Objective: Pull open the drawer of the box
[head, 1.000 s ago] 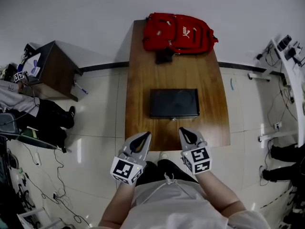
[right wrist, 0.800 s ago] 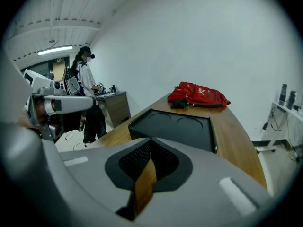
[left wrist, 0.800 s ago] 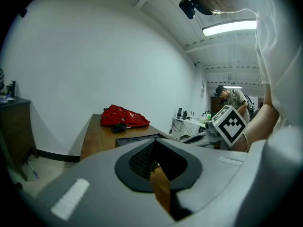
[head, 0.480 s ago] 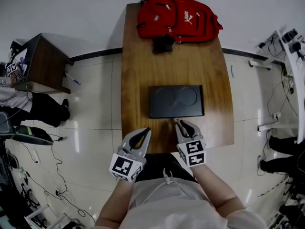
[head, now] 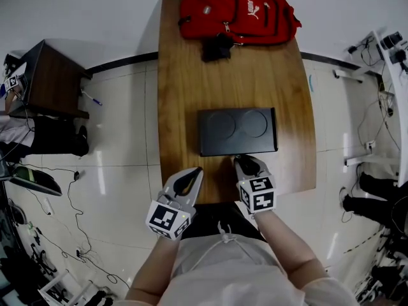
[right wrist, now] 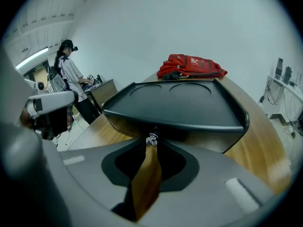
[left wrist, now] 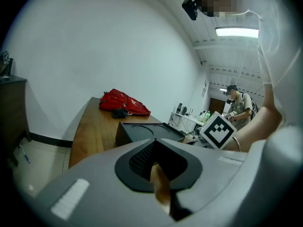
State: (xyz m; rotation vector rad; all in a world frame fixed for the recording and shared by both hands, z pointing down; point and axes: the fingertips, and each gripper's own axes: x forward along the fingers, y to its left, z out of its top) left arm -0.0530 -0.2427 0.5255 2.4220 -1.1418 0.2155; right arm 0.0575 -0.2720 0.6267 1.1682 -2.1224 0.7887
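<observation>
Since half a second ago, the right gripper (head: 241,160) has been brought forward until its tips meet the near edge of the box (head: 237,131).

Head view: the black box is seen lying flat in the middle of the wooden table (head: 185,75), well apart from the red backpack (head: 239,8) at the far end. The left gripper (head: 192,173) is held back at the table's near edge, beside the box's front but not touching it.

Left gripper view: the jaws are drawn together on nothing, with only a thin sliver of table showing between them. The box is seen ahead and to the right.

Right gripper view: and there it is, the small shiny knob (right wrist: 151,139) on the drawer front (right wrist: 203,138), caught right at the jaw tips, which look clenched onto it. The drawer is not yet out.

Handling, as judged: the box looks rigid and fairly light, so it may be dragged along the smooth wood when the drawer is pulled. The knob is tiny and glossy and could be slipped off; it should be gripped squarely and drawn straight back.
</observation>
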